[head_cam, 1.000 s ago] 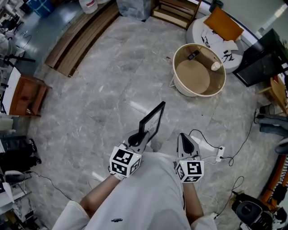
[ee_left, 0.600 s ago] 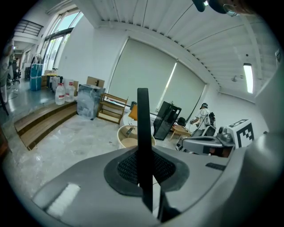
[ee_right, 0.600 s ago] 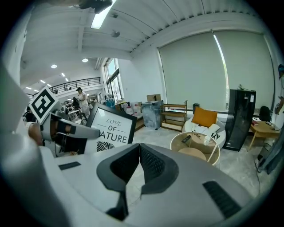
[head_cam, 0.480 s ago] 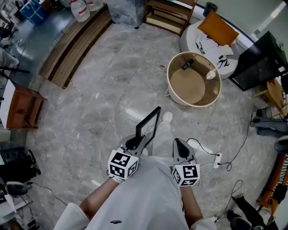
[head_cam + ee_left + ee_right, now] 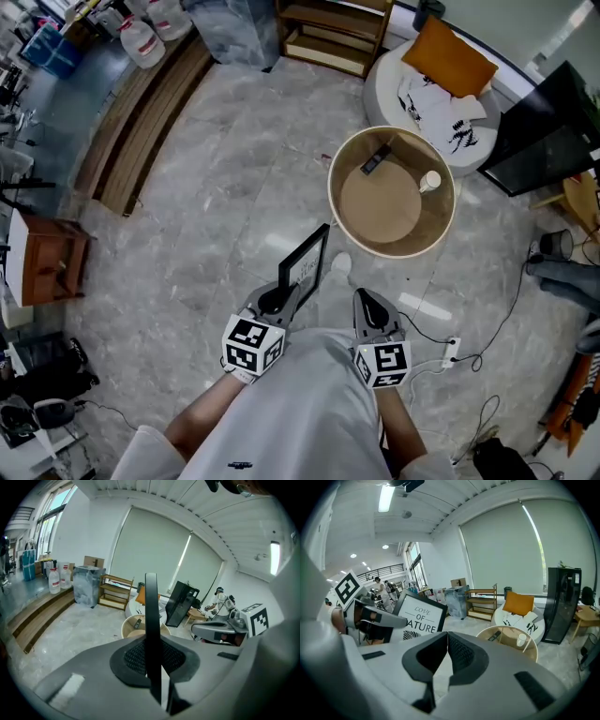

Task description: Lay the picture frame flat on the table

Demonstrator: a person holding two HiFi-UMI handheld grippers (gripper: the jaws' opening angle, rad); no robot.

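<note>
A black picture frame (image 5: 307, 261) with a white print is held upright over the floor, my left gripper (image 5: 280, 294) shut on its lower edge. In the left gripper view the frame (image 5: 151, 616) shows edge-on between the pads of the left gripper (image 5: 153, 662). The right gripper view shows its printed face (image 5: 421, 616). My right gripper (image 5: 372, 307) is beside it, shut on nothing, with the jaws of the right gripper (image 5: 446, 660) meeting. A low round wooden table (image 5: 379, 211) stands ahead, a little to the right, with a remote (image 5: 376, 159) and a cup (image 5: 429, 180) on it.
A white round seat with an orange cushion (image 5: 448, 61) sits behind the table, a wooden shelf (image 5: 333, 33) beyond it. A black cabinet (image 5: 548, 131) stands at the right. A power strip and cables (image 5: 451, 351) lie on the floor at the right. Wooden steps (image 5: 141, 112) run along the left.
The person has walked forward, so the round table is closer to both grippers. The frame stays upright in the left gripper; the right gripper stays shut.
</note>
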